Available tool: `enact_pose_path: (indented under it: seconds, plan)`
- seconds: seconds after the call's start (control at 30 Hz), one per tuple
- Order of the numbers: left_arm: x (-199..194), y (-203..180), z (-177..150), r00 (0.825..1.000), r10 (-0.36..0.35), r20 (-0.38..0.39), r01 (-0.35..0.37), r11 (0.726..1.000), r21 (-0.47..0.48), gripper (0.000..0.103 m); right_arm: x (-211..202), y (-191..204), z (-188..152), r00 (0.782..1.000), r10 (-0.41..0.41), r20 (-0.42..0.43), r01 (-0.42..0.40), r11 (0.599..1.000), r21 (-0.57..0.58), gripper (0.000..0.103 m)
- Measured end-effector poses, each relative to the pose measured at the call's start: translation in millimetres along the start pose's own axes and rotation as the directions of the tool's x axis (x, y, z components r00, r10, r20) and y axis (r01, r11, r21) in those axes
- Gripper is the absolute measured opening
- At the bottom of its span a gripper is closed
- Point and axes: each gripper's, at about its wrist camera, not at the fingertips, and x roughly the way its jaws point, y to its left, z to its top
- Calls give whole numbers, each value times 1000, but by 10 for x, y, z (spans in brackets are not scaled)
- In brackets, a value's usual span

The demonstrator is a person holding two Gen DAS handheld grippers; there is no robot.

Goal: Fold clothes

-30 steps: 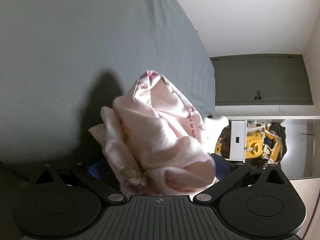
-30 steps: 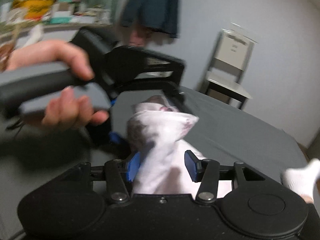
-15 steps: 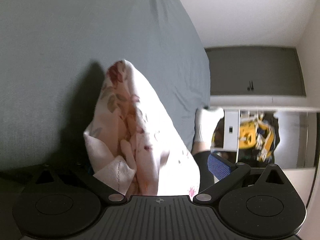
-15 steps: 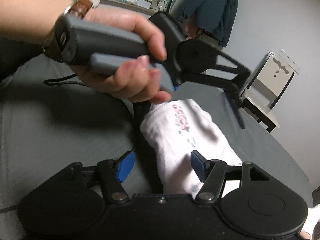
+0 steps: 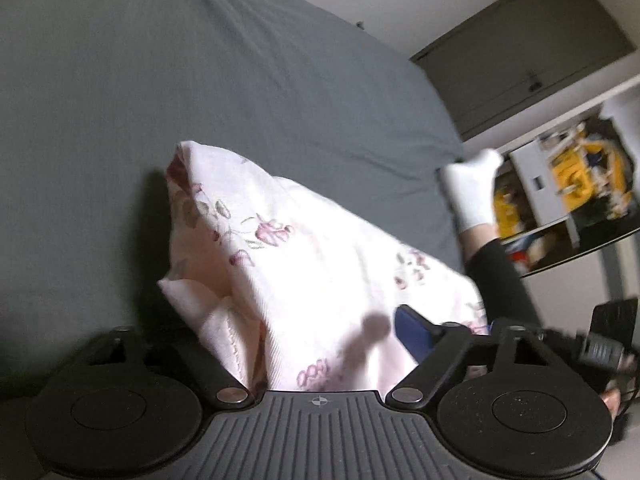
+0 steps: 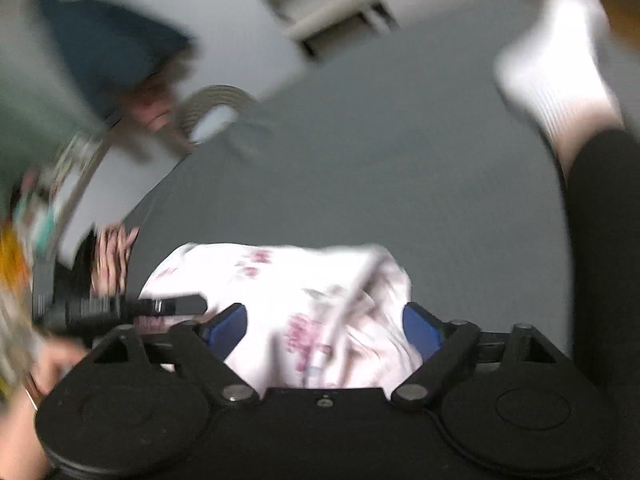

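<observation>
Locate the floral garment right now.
The floral garment sits bunched between both grippers' fingers in both wrist views, over the grey bed sheet, with the person's white sock to its right.

The garment (image 5: 316, 280) is pale pink with small purplish-pink flowers and grey-green leaves. It lies on a plain slate-grey bed (image 5: 200, 80). The fingers (image 6: 422, 330) carry blue pads on black frames. The person's sock (image 5: 474, 192) is white, the trouser leg (image 5: 500, 280) black.
</observation>
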Motion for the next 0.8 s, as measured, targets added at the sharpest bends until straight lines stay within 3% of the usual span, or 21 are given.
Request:
enact_pose_path:
  seconds: [0.07, 0.13, 0.2, 0.27, 0.33, 0.5, 0.63, 0.8]
  plan:
    - [-8, -83, 18, 999, 53, 7, -53, 998, 21, 64, 79, -130, 40, 999, -11, -40, 13, 998, 66, 86]
    - [13, -126, 15, 996, 86, 18, -86, 995, 43, 59, 154, -239, 59, 997, -27, -73, 35, 994, 107, 87]
    - [18, -163, 11, 994, 108, 31, -110, 993, 53, 54, 239, -316, 70, 994, 25, -108, -9, 989, 150, 90]
    - [18, -174, 8, 993, 112, 40, -114, 992, 53, 45, 318, -374, 75, 988, 81, -134, -55, 981, 189, 103]
    - [20, -183, 11, 993, 107, 42, -109, 993, 49, 41, 384, -404, 70, 984, 109, -143, -77, 974, 215, 103]
    - [-87, -35, -57, 993, 112, 48, -114, 992, 59, 37, 419, -263, 63, 983, 116, -140, -98, 986, 133, 103]
    - [-201, 15, -135, 989, 135, 68, -142, 984, 109, 37, 455, -96, 59, 991, 68, -114, -62, 997, 51, 84]
    - [-364, -64, -272, 972, 189, 137, -216, 951, 221, 35, 423, -64, 50, 995, 44, -91, -42, 999, 27, 61]
